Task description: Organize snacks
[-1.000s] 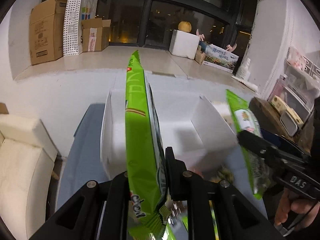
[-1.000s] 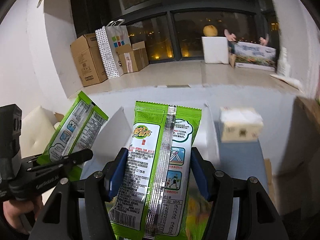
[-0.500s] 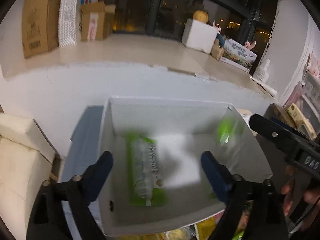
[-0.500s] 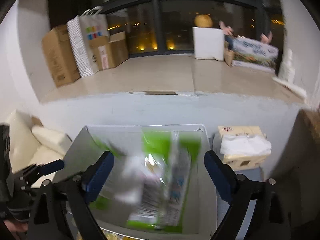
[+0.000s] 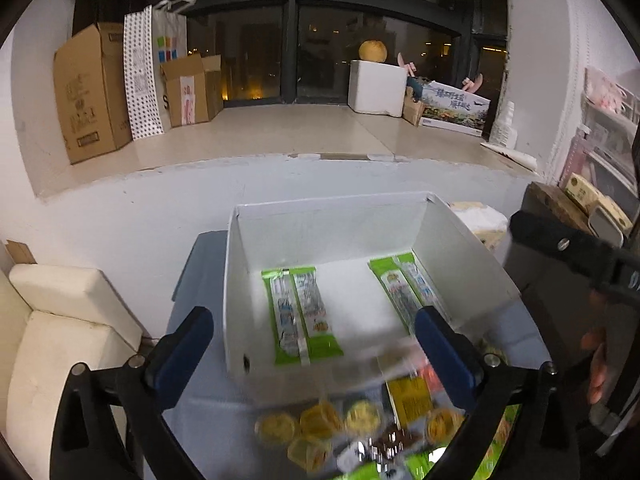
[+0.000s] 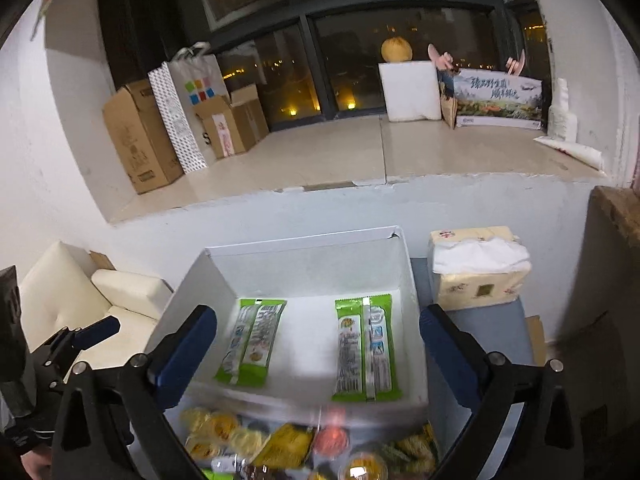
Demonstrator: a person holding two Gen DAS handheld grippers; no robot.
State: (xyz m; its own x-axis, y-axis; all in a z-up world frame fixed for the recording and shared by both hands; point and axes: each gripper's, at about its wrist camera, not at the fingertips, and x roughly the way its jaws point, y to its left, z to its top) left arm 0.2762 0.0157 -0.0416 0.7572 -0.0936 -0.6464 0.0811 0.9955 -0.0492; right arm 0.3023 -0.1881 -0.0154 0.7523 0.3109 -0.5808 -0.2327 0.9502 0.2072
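— Snacks first, from the left wrist view: two green packets [image 5: 302, 314] and [image 5: 404, 286] lie flat in the white box [image 5: 236, 280], well apart. The left gripper [image 5: 314, 354] gapes wide, nothing in it.

— Next step?

— Probably the loose pile [image 5: 352, 424] in front of the box, blurred here. Go for one item's edge.

— And the right wrist view?

— The right gripper [image 6: 318, 360] is just as wide and bare. A tissue pack [image 6: 476, 268] sits just beside the box, and the box's near wall stands between jaws and floor.
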